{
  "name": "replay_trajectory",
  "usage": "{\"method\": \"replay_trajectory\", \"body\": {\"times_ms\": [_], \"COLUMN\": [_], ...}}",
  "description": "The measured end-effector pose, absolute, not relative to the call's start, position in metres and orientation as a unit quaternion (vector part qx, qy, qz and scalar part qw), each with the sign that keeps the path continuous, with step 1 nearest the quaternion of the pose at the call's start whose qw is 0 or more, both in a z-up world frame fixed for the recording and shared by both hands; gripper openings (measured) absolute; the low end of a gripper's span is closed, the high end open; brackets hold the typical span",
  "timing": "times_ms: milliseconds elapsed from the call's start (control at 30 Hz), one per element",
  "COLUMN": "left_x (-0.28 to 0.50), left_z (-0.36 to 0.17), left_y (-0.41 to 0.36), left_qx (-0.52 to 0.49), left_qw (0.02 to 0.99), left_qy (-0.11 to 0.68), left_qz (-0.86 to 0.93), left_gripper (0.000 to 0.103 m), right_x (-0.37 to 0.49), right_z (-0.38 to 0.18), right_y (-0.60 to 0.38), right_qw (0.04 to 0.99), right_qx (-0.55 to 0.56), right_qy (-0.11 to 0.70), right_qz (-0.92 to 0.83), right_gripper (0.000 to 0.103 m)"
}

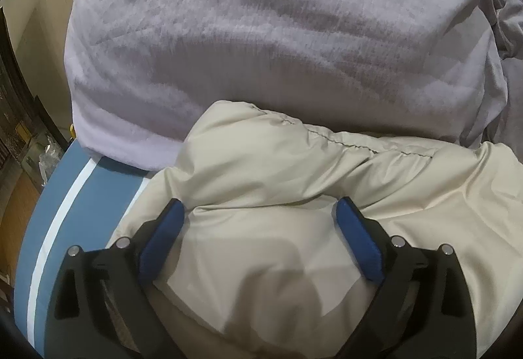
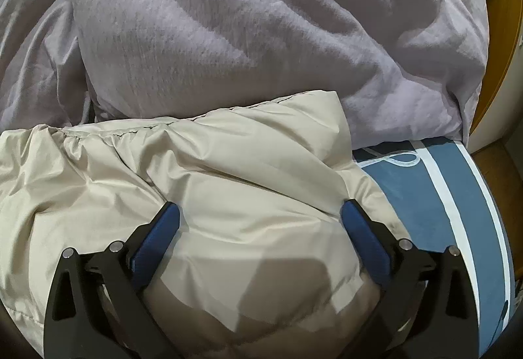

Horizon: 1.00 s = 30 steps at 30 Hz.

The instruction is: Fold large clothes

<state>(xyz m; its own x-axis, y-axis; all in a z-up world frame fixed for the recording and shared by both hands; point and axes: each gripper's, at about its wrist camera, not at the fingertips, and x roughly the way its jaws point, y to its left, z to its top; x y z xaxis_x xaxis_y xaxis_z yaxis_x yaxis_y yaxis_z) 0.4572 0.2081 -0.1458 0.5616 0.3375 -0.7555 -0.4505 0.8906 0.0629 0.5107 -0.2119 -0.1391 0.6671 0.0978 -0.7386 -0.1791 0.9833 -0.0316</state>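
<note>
A puffy beige jacket [image 1: 278,163] lies bunched on the bed, with a stitched seam along its far edge. My left gripper [image 1: 260,205] hovers over the jacket's left end, its blue pads [image 1: 163,238] spread wide. The padded cloth bulges up between them without being pinched. In the right wrist view the same jacket [image 2: 196,163] fills the lower left, and one corner of it stands up at the far side. My right gripper [image 2: 260,208] is over the jacket's right end and open just as wide, with fabric swelling between its fingers [image 2: 362,241] but not clamped.
A crumpled lavender duvet [image 1: 245,32] [image 2: 245,32] is heaped right behind the jacket. The blue sheet with a white stripe [image 1: 65,195] [image 2: 441,195] shows at both bed edges. Wooden floor [image 1: 16,212] lies beyond the left edge, and wooden furniture [image 2: 503,32] stands on the right.
</note>
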Motion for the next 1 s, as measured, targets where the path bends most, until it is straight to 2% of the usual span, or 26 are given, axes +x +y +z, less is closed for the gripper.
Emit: {"method": "replay_trajectory", "body": {"times_ms": [267,567,800,1000], "left_x": [0.446,0.381,0.324,0.301], "left_z": [-0.125,-0.088,-0.087,-0.105], "left_y": [0.203,0.225,0.245,0.243], "left_qx": [-0.071,-0.087,-0.141,-0.192], "left_qw": [0.877,0.881,0.866,0.851], "left_qy": [0.419,0.4,0.412,0.433], "left_qz": [0.223,0.238,0.247,0.226], "left_gripper": [0.094,0.094,0.094,0.094], "right_x": [0.503,0.468,0.448,0.432], "right_z": [-0.124,-0.097,-0.106,-0.123], "right_y": [-0.215,-0.267,-0.334,-0.347], "right_qw": [0.905,0.91,0.877,0.84], "right_qx": [-0.045,-0.022,0.098,0.179], "right_qy": [0.418,0.413,0.47,0.511], "right_qz": [0.071,0.039,0.015,0.032], "right_gripper": [0.102,0.102,0.102,0.102]}}
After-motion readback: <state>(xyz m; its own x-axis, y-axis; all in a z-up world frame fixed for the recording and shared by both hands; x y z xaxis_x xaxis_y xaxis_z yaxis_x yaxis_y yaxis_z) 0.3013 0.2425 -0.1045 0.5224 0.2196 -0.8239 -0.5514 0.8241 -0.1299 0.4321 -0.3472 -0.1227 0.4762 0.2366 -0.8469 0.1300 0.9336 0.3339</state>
